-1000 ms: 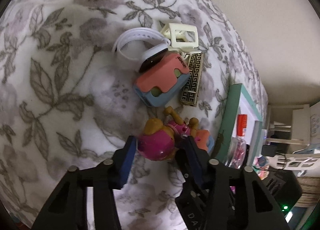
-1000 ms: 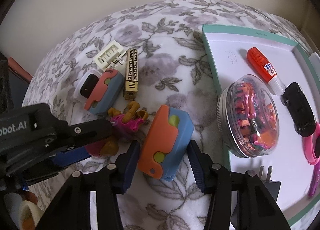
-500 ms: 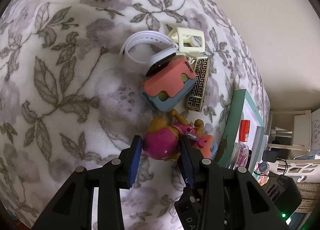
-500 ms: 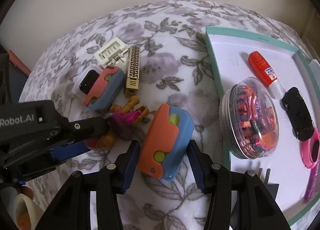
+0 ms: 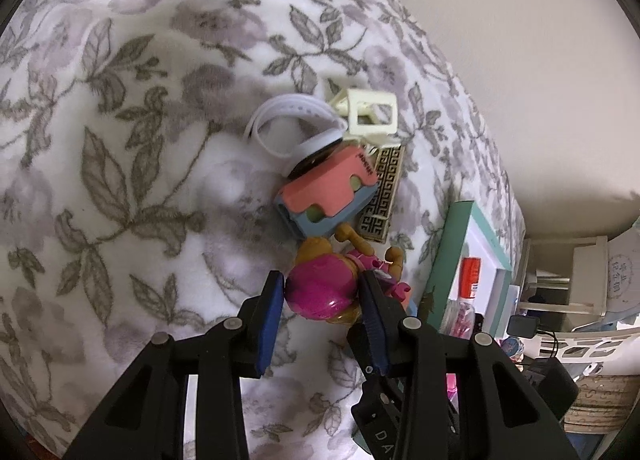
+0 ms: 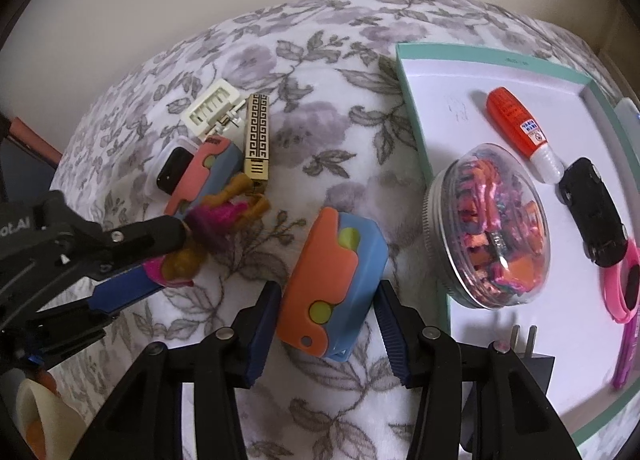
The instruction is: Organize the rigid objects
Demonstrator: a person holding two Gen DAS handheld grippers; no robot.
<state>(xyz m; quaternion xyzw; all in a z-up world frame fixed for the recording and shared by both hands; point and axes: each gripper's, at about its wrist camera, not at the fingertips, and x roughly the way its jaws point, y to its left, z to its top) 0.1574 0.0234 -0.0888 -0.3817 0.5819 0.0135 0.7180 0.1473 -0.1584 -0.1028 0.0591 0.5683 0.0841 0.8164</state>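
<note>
left tool (image 5: 322, 296) was clamped on the pink figure (image 5: 320, 292), right tool (image 6: 326, 304) gripped the orange-blue case (image 6: 332, 288); next, lift toward the tray (image 6: 412, 100) at two o'clock.

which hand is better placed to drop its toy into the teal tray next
Right, probably. The right gripper brackets the orange and blue block right beside the teal tray. The left gripper grips the pink figure farther from the tray, with that block between.
</note>
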